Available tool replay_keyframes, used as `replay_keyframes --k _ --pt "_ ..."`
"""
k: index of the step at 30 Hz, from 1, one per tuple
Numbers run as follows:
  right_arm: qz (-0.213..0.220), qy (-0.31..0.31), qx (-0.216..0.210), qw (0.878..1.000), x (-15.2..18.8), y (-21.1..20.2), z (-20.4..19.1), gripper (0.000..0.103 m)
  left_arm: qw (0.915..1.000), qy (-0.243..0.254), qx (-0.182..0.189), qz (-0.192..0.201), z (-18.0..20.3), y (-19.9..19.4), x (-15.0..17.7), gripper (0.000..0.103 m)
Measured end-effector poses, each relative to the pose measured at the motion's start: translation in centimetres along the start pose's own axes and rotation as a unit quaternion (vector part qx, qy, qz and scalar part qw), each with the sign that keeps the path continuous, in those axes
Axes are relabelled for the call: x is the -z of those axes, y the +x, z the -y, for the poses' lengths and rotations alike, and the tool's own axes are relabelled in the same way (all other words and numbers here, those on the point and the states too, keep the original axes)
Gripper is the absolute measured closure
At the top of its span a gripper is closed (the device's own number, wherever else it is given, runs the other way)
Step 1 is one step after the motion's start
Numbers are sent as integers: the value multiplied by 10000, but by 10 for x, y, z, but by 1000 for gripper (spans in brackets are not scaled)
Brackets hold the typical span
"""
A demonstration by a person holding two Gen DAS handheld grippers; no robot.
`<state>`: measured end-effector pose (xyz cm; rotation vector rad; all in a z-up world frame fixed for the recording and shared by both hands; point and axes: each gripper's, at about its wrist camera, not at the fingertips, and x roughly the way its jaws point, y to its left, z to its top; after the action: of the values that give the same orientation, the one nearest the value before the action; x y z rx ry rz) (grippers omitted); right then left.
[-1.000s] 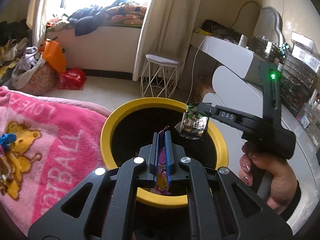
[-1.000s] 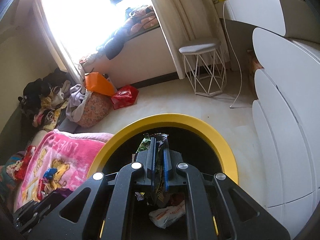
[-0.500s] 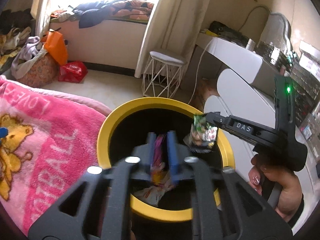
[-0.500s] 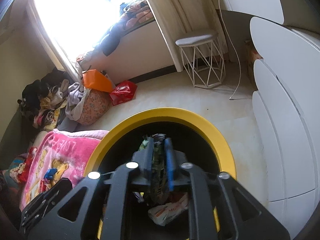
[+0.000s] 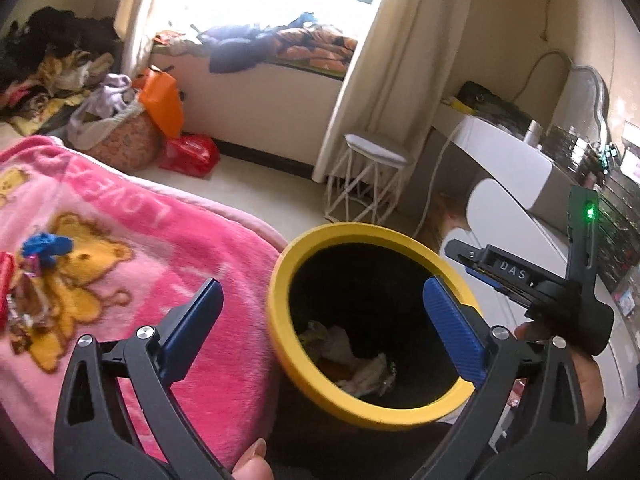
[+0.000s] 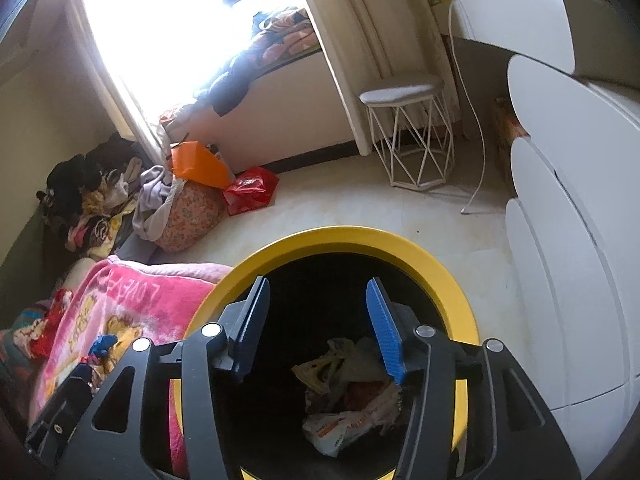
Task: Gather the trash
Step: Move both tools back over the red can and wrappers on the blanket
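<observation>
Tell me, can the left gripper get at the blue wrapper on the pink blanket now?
Probably yes: the left gripper is opening with nothing between its fingers, and the blue wrapper lies uncovered on the pink blanket.

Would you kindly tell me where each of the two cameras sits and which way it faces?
Left wrist: on the left gripper, looking down over the yellow-rimmed bin and pink blanket; opening jaws empty; right gripper and a hand show.
Right wrist: on the right gripper, looking into the bin at the trash; opening jaws empty.
Shared: bin, blanket, white stool.
</observation>
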<state>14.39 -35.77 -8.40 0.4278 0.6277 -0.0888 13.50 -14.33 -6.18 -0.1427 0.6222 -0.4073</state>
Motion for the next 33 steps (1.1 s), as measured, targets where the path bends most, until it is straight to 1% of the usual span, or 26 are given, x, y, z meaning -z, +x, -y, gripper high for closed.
replay_keyframes --k 4,11,18,25,33 --pt "57 -158 -57 9998 1 -4 -10 52 9996 34 -225 189 -8 -15 -2 11" --pt "135 -457 -214 9986 3 -10 -33 49 9983 12 -431 391 -16 -31 -5 11" --pt "163 -696 -371 9967 7 -14 -52 48 9971 -58 -581 484 -26 -44 -3 11" --pt "151 -931 -551 9940 14 -16 -72 48 9948 -188 -816 571 -43 -57 -3 11" --pt "128 -1223 -829 9890 27 -22 -99 47 9900 -383 -1162 705 -71 -75 -1 11"
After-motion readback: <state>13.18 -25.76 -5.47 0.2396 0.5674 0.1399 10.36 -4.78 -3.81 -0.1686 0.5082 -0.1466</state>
